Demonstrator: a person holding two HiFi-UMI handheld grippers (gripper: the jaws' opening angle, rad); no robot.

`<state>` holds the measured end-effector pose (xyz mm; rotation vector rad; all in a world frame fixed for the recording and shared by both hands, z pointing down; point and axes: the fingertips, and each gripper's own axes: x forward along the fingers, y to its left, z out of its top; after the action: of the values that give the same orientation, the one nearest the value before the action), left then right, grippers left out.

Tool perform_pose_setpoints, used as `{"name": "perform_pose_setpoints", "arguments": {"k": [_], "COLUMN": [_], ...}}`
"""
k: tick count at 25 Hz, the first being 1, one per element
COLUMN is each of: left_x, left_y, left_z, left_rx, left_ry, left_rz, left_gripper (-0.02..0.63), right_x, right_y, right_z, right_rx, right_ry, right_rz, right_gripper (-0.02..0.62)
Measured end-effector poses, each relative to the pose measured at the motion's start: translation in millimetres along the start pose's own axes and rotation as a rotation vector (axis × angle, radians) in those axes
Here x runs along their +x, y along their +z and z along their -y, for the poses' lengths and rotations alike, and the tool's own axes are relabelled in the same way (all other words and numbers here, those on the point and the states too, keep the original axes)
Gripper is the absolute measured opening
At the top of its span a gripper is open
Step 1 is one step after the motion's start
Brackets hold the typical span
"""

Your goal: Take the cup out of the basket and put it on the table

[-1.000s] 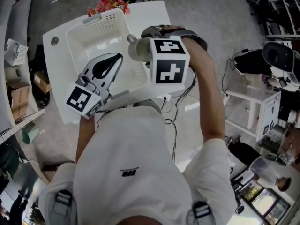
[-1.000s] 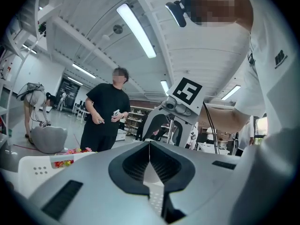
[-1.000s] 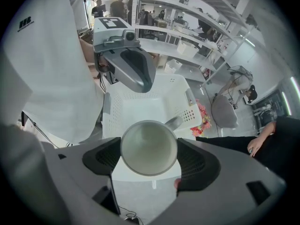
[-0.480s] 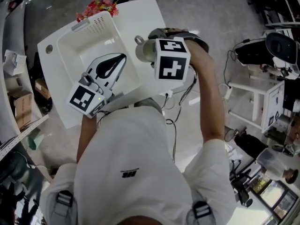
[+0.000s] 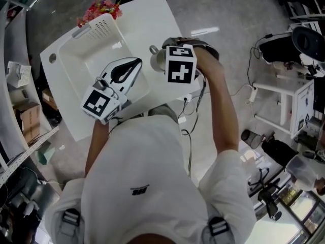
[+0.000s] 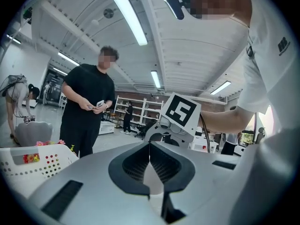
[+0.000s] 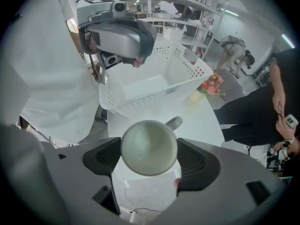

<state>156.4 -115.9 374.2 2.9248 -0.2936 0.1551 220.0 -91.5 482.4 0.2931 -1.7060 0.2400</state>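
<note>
A white table (image 5: 150,17) filled the upper middle of the head view. In the left gripper view a person in black (image 6: 86,109) stood at the left of the frame, behind the table, hands together at the waist. A white basket (image 5: 101,27) with perforated walls lay on the left half of the table, and nothing showed inside it in the head view. The left gripper (image 5: 133,65) hung over the basket's lower right part, pointing toward the upper right of the frame; its jaws were pressed together with nothing between them. The right gripper (image 7: 150,161) pointed down just right of the basket, and its jaws stood wide, clamped on the two sides of the cup (image 5: 158,60). The cup was outside the basket, over bare table just beside the basket's right wall, with its open mouth toward the gripper's camera and its handle toward the upper right of that frame. Whether its base touched the table could not be told. A small bunch of red and pink flowers (image 5: 99,9) lay at the basket's far end.
</note>
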Motion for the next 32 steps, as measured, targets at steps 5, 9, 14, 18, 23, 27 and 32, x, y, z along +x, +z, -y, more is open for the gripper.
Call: {"name": "perform_pose_setpoints", "arguments": {"k": [5, 9, 14, 18, 23, 27, 32], "left_x": [10.0, 16.5, 23.4, 28.8, 34.2, 37.3, 39.1], "left_y": [-6.4, -13.2, -18.9, -22.0, -26.5, -29.6, -31.8], "left_z": [7.1, 8.1, 9.8, 13.6, 15.3, 15.3, 15.2], "left_rx": [0.003, 0.005, 0.005, 0.006, 0.01, 0.011, 0.007], "left_ry": [-0.015, -0.019, -0.024, -0.028, -0.031, -0.033, -0.031], "left_rz": [-0.021, -0.036, -0.053, -0.062, -0.079, -0.084, -0.09], "left_gripper": [0.012, 0.012, 0.012, 0.012, 0.012, 0.012, 0.012], "right_x": [16.1, 31.5, 49.5, 60.5, 74.9, 88.5, 103.2], "right_y": [-10.2, -16.3, -25.1, -32.8, -38.9, -43.5, -50.4], "right_z": [-4.6, -5.0, -3.6, -4.5, -4.0, -3.6, -1.9], "right_rx": [0.03, 0.05, 0.07, 0.083, 0.093, 0.095, 0.095], "right_ry": [0.017, 0.031, 0.049, 0.055, 0.057, 0.06, 0.051], "right_rz": [0.012, 0.022, 0.024, 0.024, 0.024, 0.018, -0.001], "right_gripper": [0.385, 0.385, 0.385, 0.385, 0.385, 0.385, 0.385]}}
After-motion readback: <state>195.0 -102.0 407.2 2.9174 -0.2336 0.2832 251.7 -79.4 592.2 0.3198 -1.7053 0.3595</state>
